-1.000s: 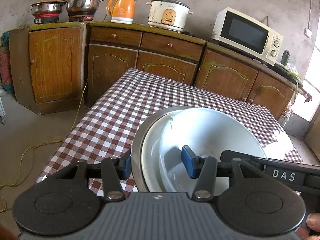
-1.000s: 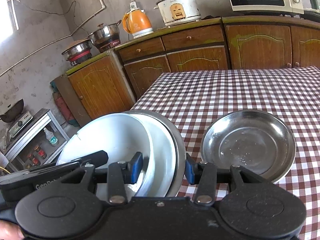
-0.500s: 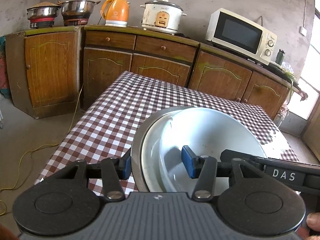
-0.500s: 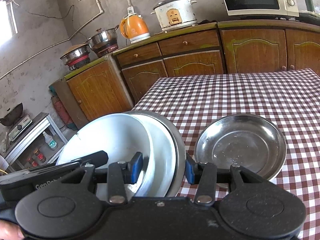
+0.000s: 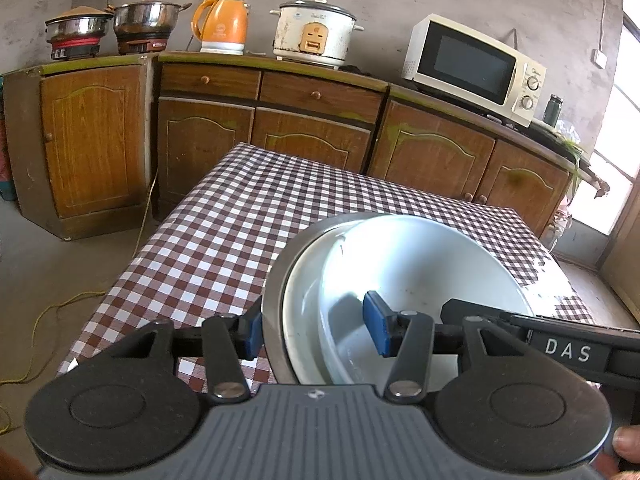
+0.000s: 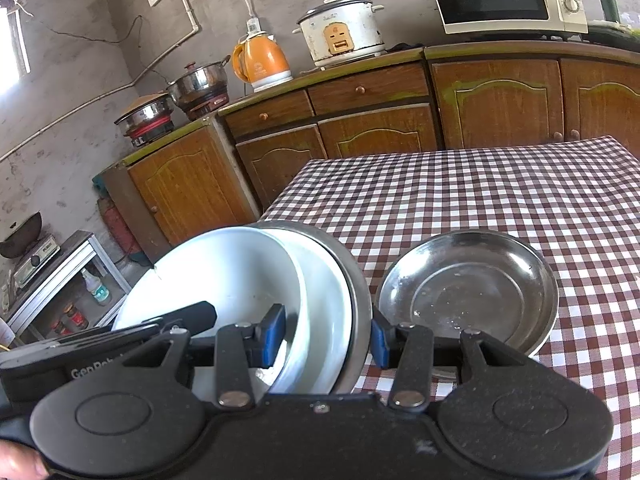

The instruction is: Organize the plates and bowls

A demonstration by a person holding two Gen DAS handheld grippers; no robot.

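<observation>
Above the checked table (image 5: pixel 224 236), both grippers hold one stack of dishes from two sides. The stack has a white bowl (image 5: pixel 420 276) on top, a white plate (image 5: pixel 300 312) under it, and a metal plate (image 5: pixel 276 280) at the bottom. The left gripper (image 5: pixel 314 334) pinches the left edge of the stack, with one blue pad outside the metal rim and the other inside the white bowl. The right gripper (image 6: pixel 326 338) pinches the right edge the same way, one pad in the bowl and one outside the metal rim. The stack looks lifted off the table and leans a little. Just to its right, a second metal plate (image 6: pixel 468 292) sits flat on the cloth. Behind the table, brown cupboards (image 5: pixel 280 120) carry a microwave (image 5: pixel 472 68), a rice cooker (image 5: pixel 314 34), an orange kettle (image 5: pixel 222 24) and two pots (image 5: pixel 116 24).
</observation>
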